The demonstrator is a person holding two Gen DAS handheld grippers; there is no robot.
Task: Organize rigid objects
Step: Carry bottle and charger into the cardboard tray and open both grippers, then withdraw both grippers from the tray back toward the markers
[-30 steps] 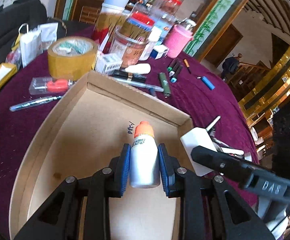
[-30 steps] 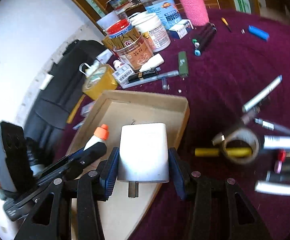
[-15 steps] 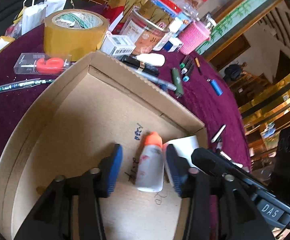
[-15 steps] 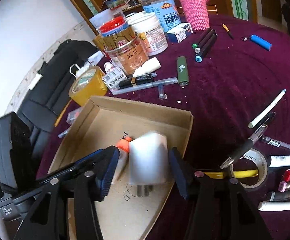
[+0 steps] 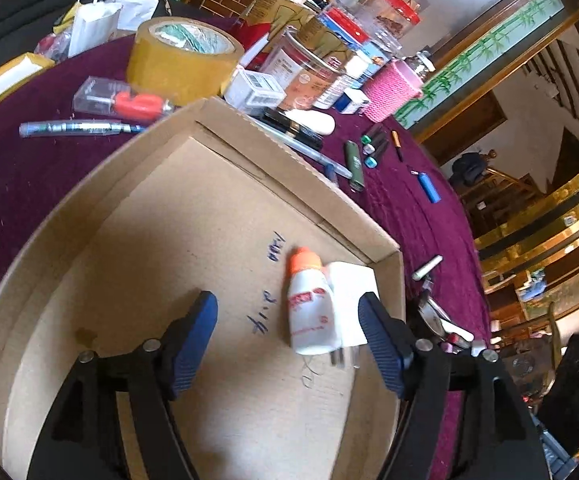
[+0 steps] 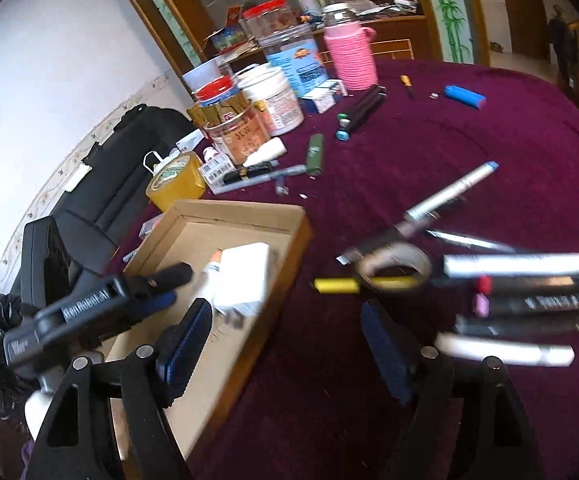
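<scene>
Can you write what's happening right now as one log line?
left gripper: opening, empty | right gripper: opening, empty | bottle, charger: in cardboard box

On the left gripper (image 6: 161,284), at nine o'clock in the right wrist view, raised letters on one finger read roughly "GenRobot.AI". Blue handwriting on the cardboard box (image 5: 209,240) floor, near the middle of the left wrist view, is not legible. The small white bottle (image 5: 309,312) carries a red label too blurred to read. A small white carton (image 6: 217,168), at ten o'clock, shows a barcode. Jar labels at twelve o'clock are unreadable.
</scene>
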